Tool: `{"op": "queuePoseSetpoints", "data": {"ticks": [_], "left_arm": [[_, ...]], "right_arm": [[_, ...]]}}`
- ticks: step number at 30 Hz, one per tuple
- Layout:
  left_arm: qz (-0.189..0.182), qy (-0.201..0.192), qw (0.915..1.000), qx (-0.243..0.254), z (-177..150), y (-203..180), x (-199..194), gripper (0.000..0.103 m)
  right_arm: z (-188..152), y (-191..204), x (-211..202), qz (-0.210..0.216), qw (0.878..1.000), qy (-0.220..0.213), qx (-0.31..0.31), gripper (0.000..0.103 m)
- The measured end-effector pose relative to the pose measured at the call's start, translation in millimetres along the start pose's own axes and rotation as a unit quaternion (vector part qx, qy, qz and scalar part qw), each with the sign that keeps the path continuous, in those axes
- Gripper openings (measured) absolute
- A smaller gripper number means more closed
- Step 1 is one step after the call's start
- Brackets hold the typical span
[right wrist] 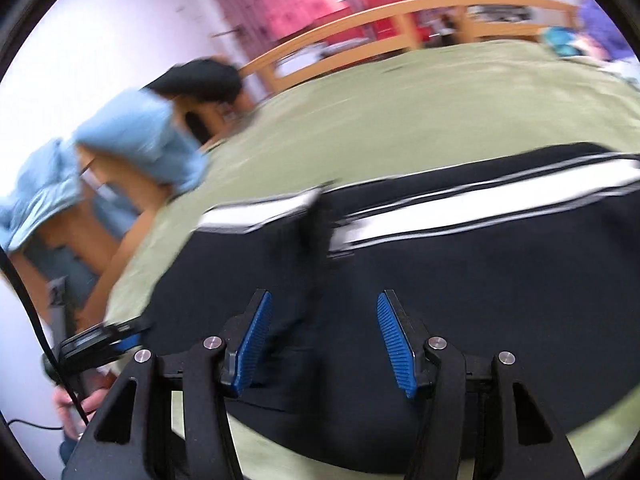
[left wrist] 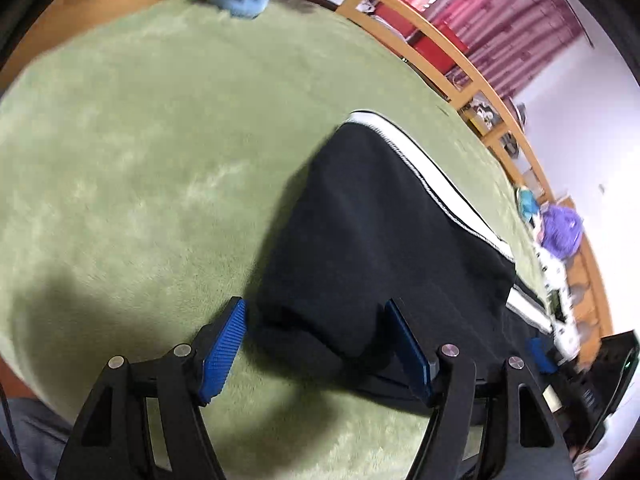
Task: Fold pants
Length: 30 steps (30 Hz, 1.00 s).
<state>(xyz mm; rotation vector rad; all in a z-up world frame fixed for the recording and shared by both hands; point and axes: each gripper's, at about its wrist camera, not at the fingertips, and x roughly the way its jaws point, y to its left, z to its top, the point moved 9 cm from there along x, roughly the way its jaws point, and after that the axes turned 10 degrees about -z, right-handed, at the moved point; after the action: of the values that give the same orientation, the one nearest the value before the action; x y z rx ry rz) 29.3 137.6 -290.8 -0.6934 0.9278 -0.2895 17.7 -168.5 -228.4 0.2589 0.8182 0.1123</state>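
Observation:
Black pants [left wrist: 372, 248] with a white side stripe lie on a green blanket [left wrist: 140, 160], doubled over with one layer on top of another. My left gripper [left wrist: 316, 320] is open, its blue pads on either side of the near left corner of the folded cloth, just above it. In the right wrist view the pants [right wrist: 460, 280] fill the lower half, stripe running across. My right gripper [right wrist: 324, 320] is open over the black cloth, holding nothing. The right gripper also shows at the right edge of the left wrist view [left wrist: 540, 354].
A wooden bed rail [left wrist: 440, 52] runs along the far side, with red curtains behind. Light blue clothes [right wrist: 132, 140] hang over the rail at one end. Purple and teal items [left wrist: 560, 228] sit by the bed edge. The green blanket [right wrist: 400, 112] extends beyond the pants.

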Motion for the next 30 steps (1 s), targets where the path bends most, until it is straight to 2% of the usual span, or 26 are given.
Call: {"op": "queuePoseSetpoints", "data": {"ticks": [1, 3, 4, 5, 6, 8, 11, 12, 14, 15, 17, 19, 22, 23, 26, 30], "left_arm": [[-0.004, 0.0, 1.0, -0.004, 1.5, 3.1, 1.9, 0.069], [-0.019, -0.003, 0.9998, -0.01, 1.4, 7.1, 1.7, 0.069], [-0.025, -0.004, 0.9996, -0.008, 0.3, 5.4, 2.4, 0.069], [-0.028, -0.004, 0.9996, -0.005, -0.6, 4.9, 2.7, 0.069], [-0.03, -0.003, 0.9996, -0.001, -0.8, 4.3, 2.6, 0.069], [-0.035, -0.003, 0.9994, 0.004, -0.2, 2.5, 4.6, 0.069], [-0.045, -0.006, 0.999, -0.004, 2.7, 0.4, 11.4, 0.07], [-0.048, -0.008, 0.9988, -0.007, 2.5, -0.3, 11.5, 0.07], [-0.051, -0.01, 0.9986, -0.008, 2.0, -2.6, 10.9, 0.07], [-0.054, -0.007, 0.9985, -0.008, 2.2, -2.7, 8.7, 0.07], [-0.064, -0.004, 0.9979, -0.003, 2.4, -4.2, 2.7, 0.07], [-0.067, -0.005, 0.9978, 0.003, 3.2, -7.1, -1.8, 0.07], [-0.067, -0.006, 0.9976, 0.014, 3.2, -11.5, -6.1, 0.07], [-0.071, -0.004, 0.9974, 0.016, 3.0, -13.4, -5.8, 0.07], [-0.08, 0.006, 0.9967, 0.012, 1.0, -14.5, 0.6, 0.07], [-0.074, 0.021, 0.997, -0.01, -1.3, -5.2, 13.4, 0.07]], "right_arm": [[-6.0, 16.2, 11.3, 0.01, 1.0, 0.011, -0.011, 0.055], [-22.4, 30.4, 32.5, 0.001, 0.998, 0.049, -0.029, 0.055], [-35.8, 36.2, 40.2, -0.013, 0.997, 0.068, -0.038, 0.055], [-46.6, 34.0, 51.7, -0.045, 0.994, 0.086, -0.053, 0.055], [-52.3, 32.1, 55.2, -0.065, 0.992, 0.084, -0.065, 0.055], [-54.6, 32.6, 50.5, -0.071, 0.992, 0.071, -0.07, 0.057], [-50.6, 28.1, 55.3, -0.066, 0.994, 0.086, -0.033, 0.06], [-49.0, 27.2, 59.1, -0.063, 0.994, 0.087, -0.015, 0.052], [-46.3, 28.6, 65.2, -0.062, 0.994, 0.084, -0.016, 0.029], [-44.2, 31.0, 65.7, -0.057, 0.995, 0.079, -0.022, 0.025], [-36.7, 30.4, 56.9, -0.034, 0.998, 0.057, -0.013, 0.022], [-29.8, 24.6, 43.5, -0.016, 0.999, 0.041, 0.012, 0.022], [-24.4, 3.9, 30.4, -0.045, 0.998, 0.031, 0.014, 0.022], [-25.9, 2.1, 29.2, -0.048, 0.998, 0.034, 0.011, 0.023], [-46.6, -0.4, 39.6, -0.043, 0.996, 0.083, 0.004, 0.031], [-48.5, 2.3, 28.3, -0.044, 0.995, 0.078, -0.039, 0.041]]}}
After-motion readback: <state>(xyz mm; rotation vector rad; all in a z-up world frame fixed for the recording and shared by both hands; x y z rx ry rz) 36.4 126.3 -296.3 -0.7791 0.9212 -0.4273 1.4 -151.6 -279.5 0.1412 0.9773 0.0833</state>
